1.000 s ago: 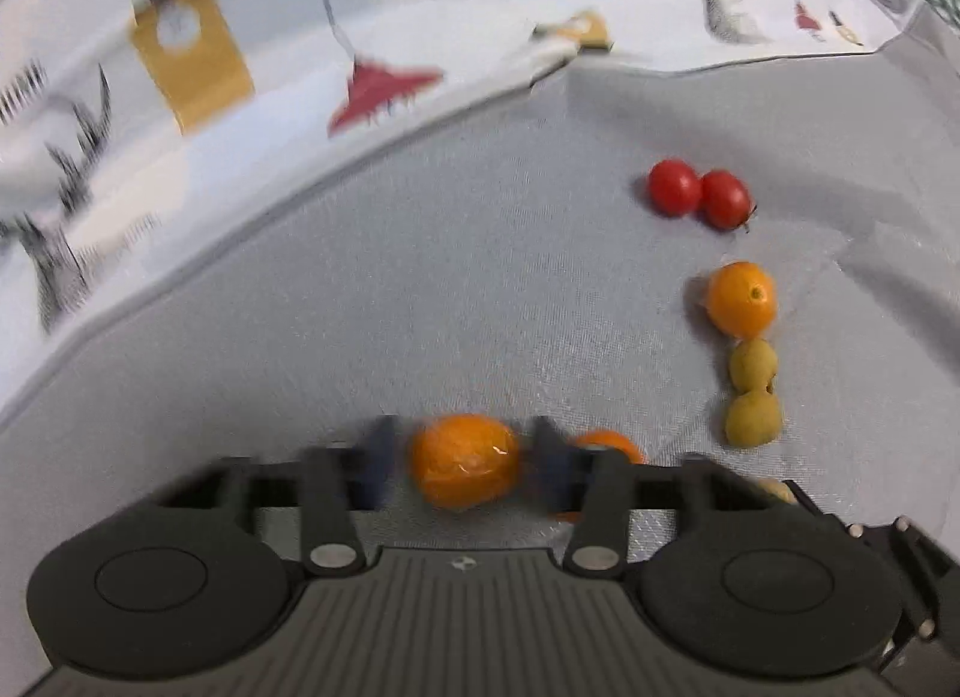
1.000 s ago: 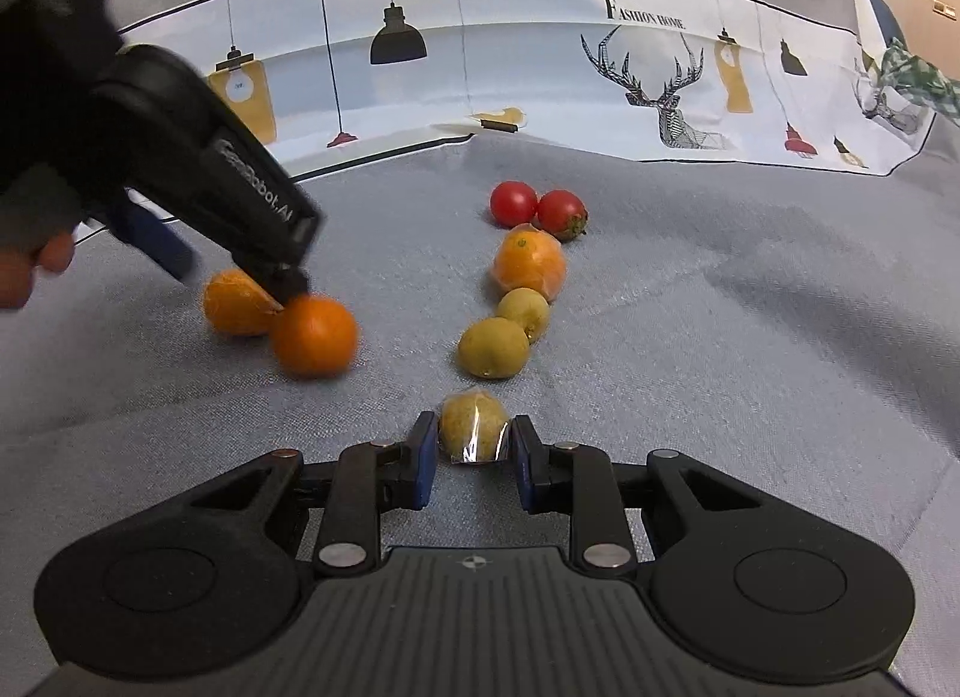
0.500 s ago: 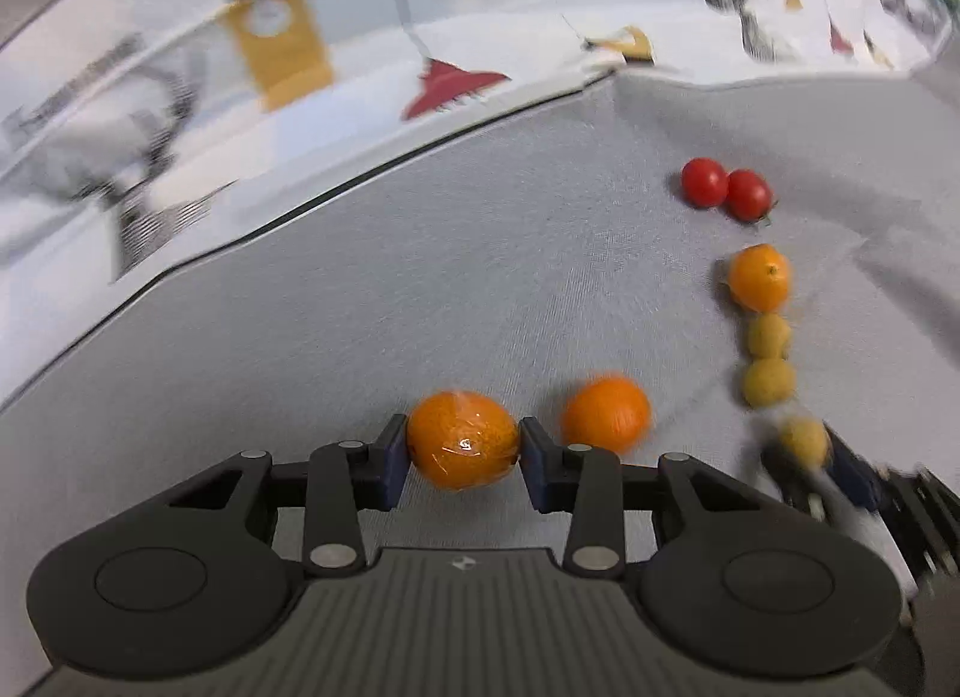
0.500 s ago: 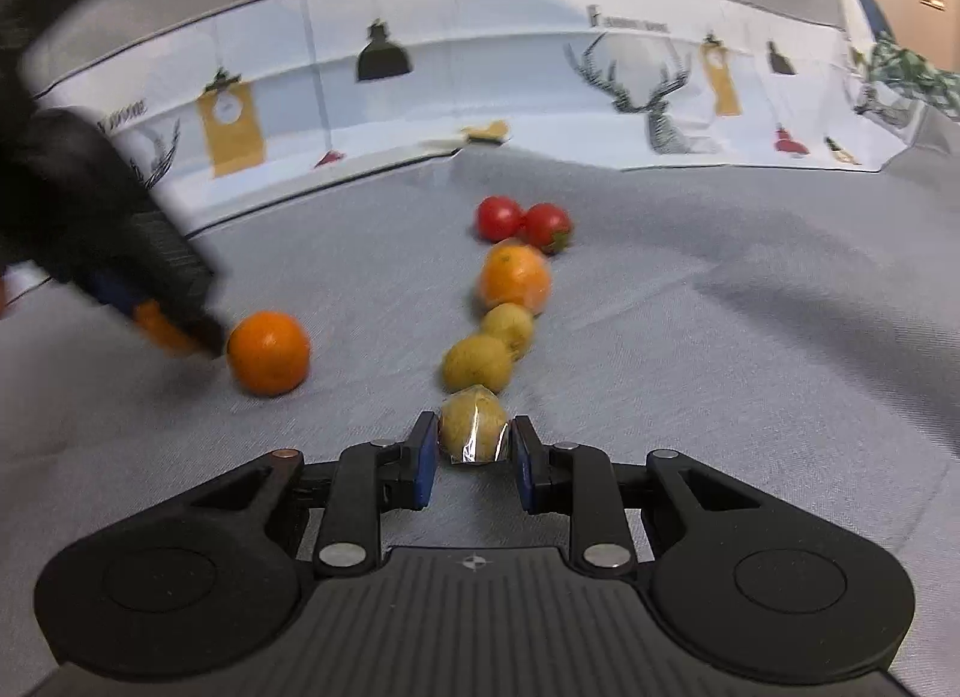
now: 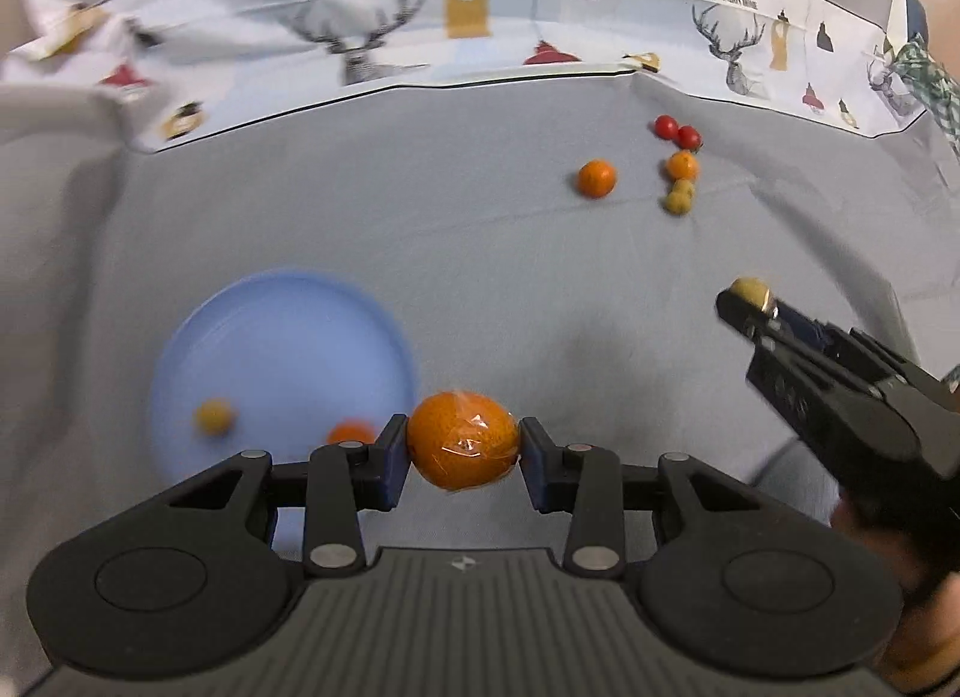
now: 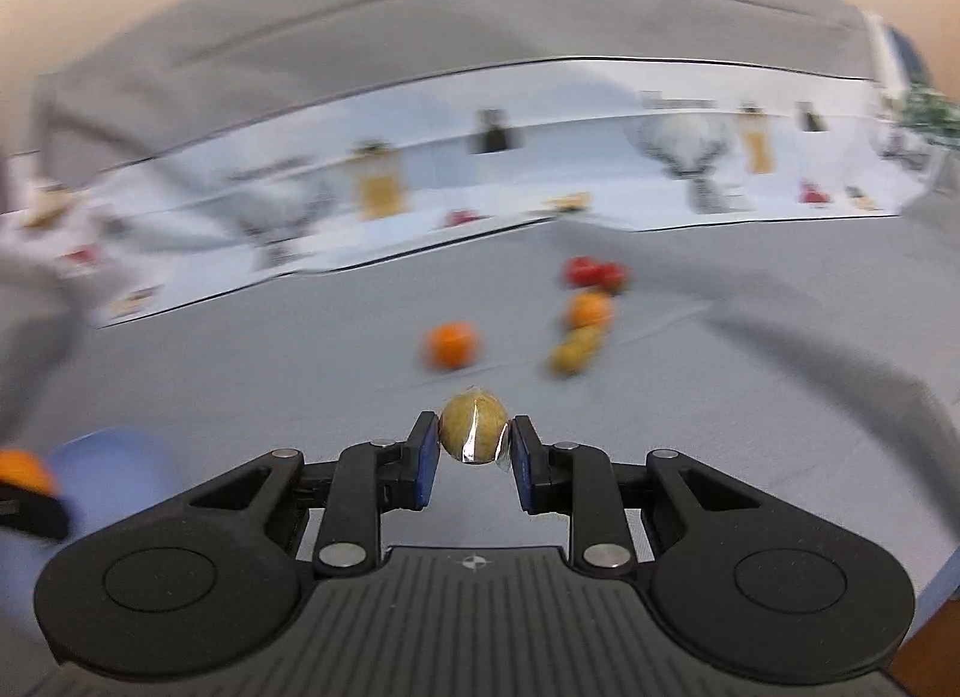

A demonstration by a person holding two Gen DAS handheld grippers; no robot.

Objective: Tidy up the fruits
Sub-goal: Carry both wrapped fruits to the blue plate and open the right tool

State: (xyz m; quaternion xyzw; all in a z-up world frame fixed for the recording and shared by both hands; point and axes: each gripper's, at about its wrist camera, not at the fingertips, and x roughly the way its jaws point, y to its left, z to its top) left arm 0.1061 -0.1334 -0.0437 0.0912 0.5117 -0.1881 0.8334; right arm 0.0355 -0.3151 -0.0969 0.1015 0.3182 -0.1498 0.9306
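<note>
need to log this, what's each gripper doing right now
left gripper: closed on the wrapped orange
right gripper: closed on the wrapped yellow-green fruit

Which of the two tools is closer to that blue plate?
Left. The left tool, gripping an orange, hangs by the plate's right edge. The right tool, gripping a yellowish fruit, is well off to its right.

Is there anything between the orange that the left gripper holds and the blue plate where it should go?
Nothing visible blocks it. The orange hangs in the left gripper beside the blue plate. Only bare grey cloth lies between them. A small yellow fruit and a small orange fruit already lie on the plate.
</note>
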